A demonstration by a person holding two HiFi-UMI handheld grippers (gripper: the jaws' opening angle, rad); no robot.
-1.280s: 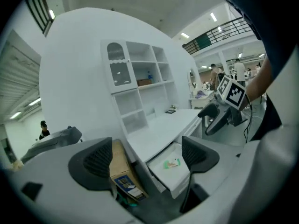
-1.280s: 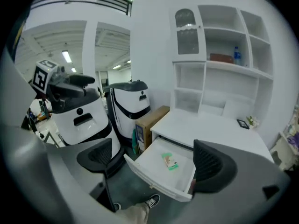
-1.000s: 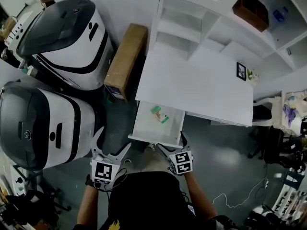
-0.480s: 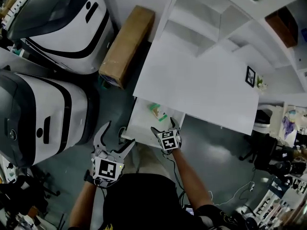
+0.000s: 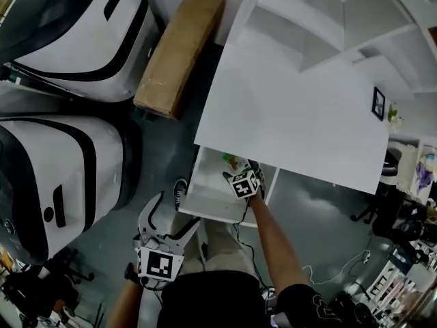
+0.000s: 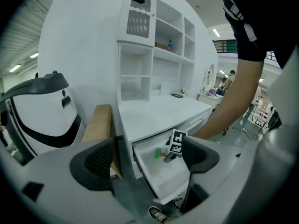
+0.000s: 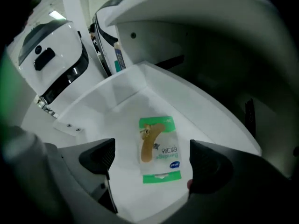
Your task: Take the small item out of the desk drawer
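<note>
Right claw (image 7: 152, 161) wide open, empty, poised over the green packet (image 7: 159, 149) lying flat in the open drawer (image 7: 114, 90) at frame centre; lower until the pads flank its long edges, then close; left claw (image 6: 147, 158) open, idle.

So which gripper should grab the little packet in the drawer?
The right gripper: it is inside the open drawer, jaws apart on either side of the green packet. The left gripper hangs outside, in front of the drawer.
</note>
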